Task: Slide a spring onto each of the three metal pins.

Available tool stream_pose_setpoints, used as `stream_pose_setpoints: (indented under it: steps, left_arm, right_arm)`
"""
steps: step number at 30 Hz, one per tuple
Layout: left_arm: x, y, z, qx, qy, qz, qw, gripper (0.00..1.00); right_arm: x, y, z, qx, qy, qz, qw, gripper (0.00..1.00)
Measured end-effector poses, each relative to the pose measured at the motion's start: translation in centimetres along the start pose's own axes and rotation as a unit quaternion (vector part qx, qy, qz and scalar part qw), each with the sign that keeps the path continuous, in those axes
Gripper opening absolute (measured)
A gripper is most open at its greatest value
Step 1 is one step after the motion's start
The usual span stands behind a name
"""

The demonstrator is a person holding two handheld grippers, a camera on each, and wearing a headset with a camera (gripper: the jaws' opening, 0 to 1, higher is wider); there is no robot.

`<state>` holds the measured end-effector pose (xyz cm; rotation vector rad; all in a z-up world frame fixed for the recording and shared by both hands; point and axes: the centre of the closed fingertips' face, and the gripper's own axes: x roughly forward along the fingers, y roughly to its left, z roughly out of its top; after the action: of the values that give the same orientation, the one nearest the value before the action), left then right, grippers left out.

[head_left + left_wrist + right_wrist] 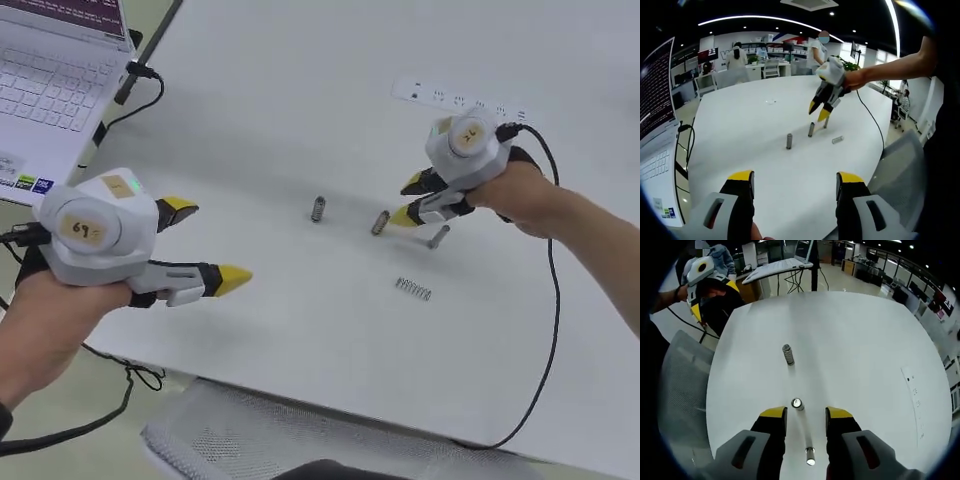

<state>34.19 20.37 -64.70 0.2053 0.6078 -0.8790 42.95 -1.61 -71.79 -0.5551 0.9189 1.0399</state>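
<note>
Clearly my right gripper [406, 200] hung open and empty, a bare pin [810, 455] between its jaws; the loose spring [412, 289] lay flat just beside them, far from my open, empty left gripper [212, 243].

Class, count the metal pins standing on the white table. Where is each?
3. The left pin carries a spring; the middle pin stands at the tips of the right gripper; the right pin stands bare beside that gripper.
</note>
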Motion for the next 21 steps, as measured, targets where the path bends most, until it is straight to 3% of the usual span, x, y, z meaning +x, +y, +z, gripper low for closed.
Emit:
stream_pose_setpoints:
  steps: [10, 21]
  left_arm:
    - [0.0, -0.1, 0.3, 0.001, -0.001, -0.001, 1.0, 0.62]
    - [0.3, -0.3, 0.7, 0.006, 0.0, -0.005, 1.0, 0.63]
  right_arm:
    - [-1.7, -0.2, -0.4, 0.039, -0.031, -0.022, 0.9985, 0.33]
    - [-4.0, -0.9, -1.5, 0.108, -0.09, -0.046, 0.989, 0.36]
